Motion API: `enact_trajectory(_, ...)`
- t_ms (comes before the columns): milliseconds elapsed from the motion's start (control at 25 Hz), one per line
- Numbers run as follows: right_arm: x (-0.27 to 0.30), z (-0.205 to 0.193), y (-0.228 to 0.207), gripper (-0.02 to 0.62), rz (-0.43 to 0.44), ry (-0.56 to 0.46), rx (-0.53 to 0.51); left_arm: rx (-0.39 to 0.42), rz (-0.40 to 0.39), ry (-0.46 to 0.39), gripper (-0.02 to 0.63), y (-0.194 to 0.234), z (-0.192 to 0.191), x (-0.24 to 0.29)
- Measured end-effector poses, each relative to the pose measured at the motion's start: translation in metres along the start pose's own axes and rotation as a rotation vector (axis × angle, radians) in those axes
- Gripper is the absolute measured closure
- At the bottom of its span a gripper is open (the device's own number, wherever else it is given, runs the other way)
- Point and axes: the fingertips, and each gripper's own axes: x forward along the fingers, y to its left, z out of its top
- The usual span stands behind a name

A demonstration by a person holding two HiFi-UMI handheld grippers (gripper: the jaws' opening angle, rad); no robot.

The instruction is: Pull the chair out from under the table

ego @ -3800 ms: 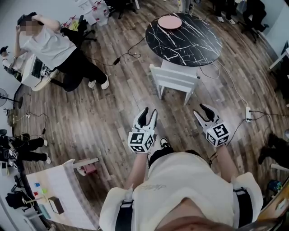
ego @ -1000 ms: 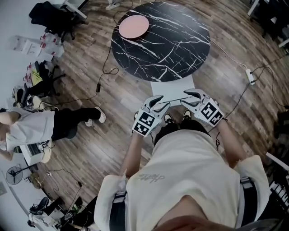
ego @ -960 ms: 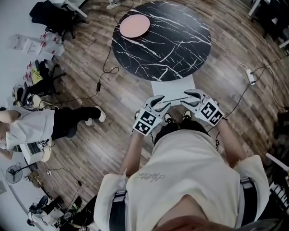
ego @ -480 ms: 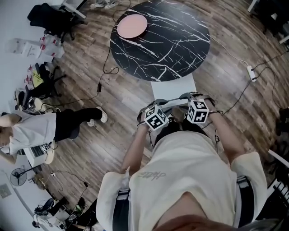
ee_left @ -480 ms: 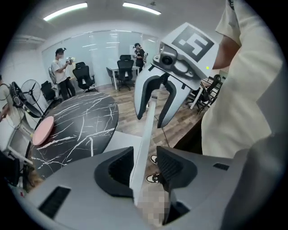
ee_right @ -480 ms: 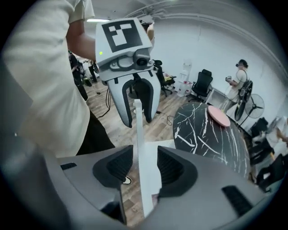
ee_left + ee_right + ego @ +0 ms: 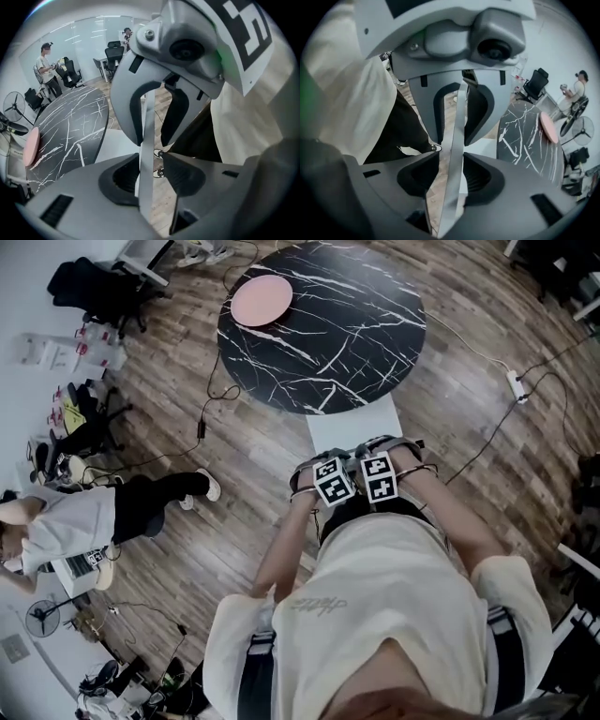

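A white chair (image 7: 354,423) stands with its seat partly under the round black marble table (image 7: 319,324). Both grippers point steeply down over the chair's top rail, side by side and facing each other. My left gripper (image 7: 330,484) straddles the thin white rail (image 7: 146,140); one pad lies against it and the other stands clear, so it is open. My right gripper (image 7: 379,478) straddles the same rail (image 7: 459,126). Its jaws have just been closing in, but a gap still shows on one side, so it is open too.
A pink plate (image 7: 262,298) lies on the table's far left. A person (image 7: 75,521) sits on the wood floor to the left. Cables (image 7: 211,395) and a power strip (image 7: 514,385) lie beside the table. Office chairs and bags (image 7: 94,287) stand far left.
Both grippers have dropped and tipped from nearly level to pointing down, and come closer together over the chair's top rail. The rail now sits between each pair of jaws.
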Motion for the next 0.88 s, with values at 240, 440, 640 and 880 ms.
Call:
enact_trajectory(240, 0.021, -0.009, -0.001, 0.442, 0.046, 0.032, 0.000, 0.031, -0.044, 0.088, 0.431, 0.002, -0.012, 0.025)
enact_trajectory(440, 0.030, -0.010, -0.002, 0.474, 0.059, 0.037, 0.012, 0.049, -0.055, 0.123, 0.431, 0.002, -0.020, 0.036)
enact_trajectory(640, 0.041, -0.014, -0.002, 0.474, 0.071, 0.056, 0.006, 0.084, -0.067, 0.137, 0.431, 0.002, -0.024, 0.045)
enact_trajectory(880, 0.047, -0.015, -0.001, 0.486, 0.084, 0.051, 0.069, 0.111, -0.068, 0.140, 0.431, 0.001, -0.027, 0.051)
